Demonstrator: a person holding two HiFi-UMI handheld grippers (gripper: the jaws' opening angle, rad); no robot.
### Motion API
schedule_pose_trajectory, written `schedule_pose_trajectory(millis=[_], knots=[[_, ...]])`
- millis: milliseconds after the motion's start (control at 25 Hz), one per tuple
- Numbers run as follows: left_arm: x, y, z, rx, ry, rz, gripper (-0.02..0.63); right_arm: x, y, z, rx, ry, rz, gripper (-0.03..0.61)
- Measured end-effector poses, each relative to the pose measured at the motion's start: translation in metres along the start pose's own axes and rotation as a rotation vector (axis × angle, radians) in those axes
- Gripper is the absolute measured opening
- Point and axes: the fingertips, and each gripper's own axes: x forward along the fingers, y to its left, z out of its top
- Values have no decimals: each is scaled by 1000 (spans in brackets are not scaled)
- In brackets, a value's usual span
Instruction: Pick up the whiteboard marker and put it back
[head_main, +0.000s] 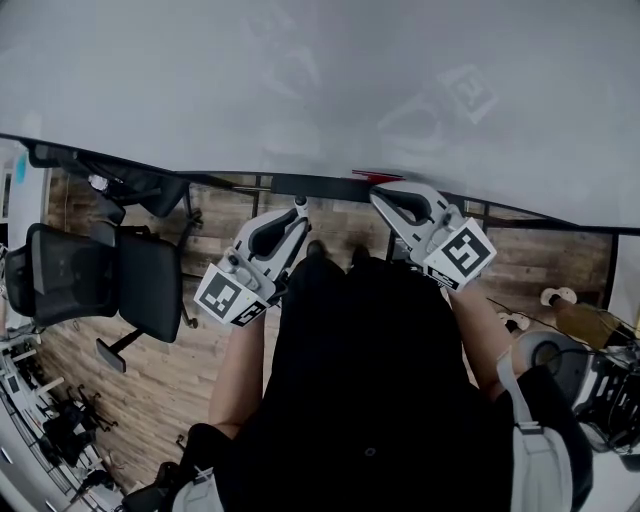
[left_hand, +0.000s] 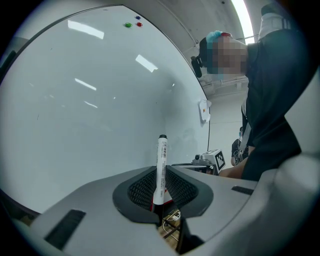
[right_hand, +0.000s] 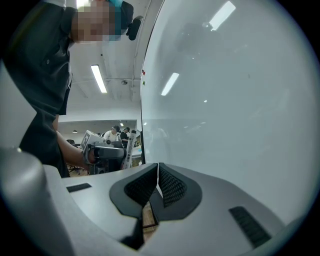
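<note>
So the left gripper has its jaws clamped on the whiteboard marker, which stands upright between the ribbed pads, black cap at the top and white barrel with some print on it (too small to read). It's held just in front of the whiteboard, and I can't tell whether the cap touches the board. The right gripper has its jaws shut together with nothing between them, and it's also up close to the board. In its view you can see the left gripper off to the side with the marker sticking up out of it. From the head view both grippers are raised side by side near the dark ledge along the board's bottom edge, left one at and right one at. There's something red on that ledge just above the right gripper, no idea what it is. A couple of small magnets sit high up on the board. A black office chair stands on the wood floor to the left.
</note>
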Motion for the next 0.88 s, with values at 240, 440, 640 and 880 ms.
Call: schedule_pose_trajectory(millis=[240,440,640,880], knots=[[0,-2,-3,0,10,-3,69,-1,-1,-4,6,0,0,23],[1,-1,0,6,16,0,69,-1,-1,-5,7,2,4,23],[-1,1,1,14,28,0,69,-2,-1,-5,5,-1,9,21],[4,0,1,26,48,-14,69,-6,-3,-7,9,-4,-1,21]])
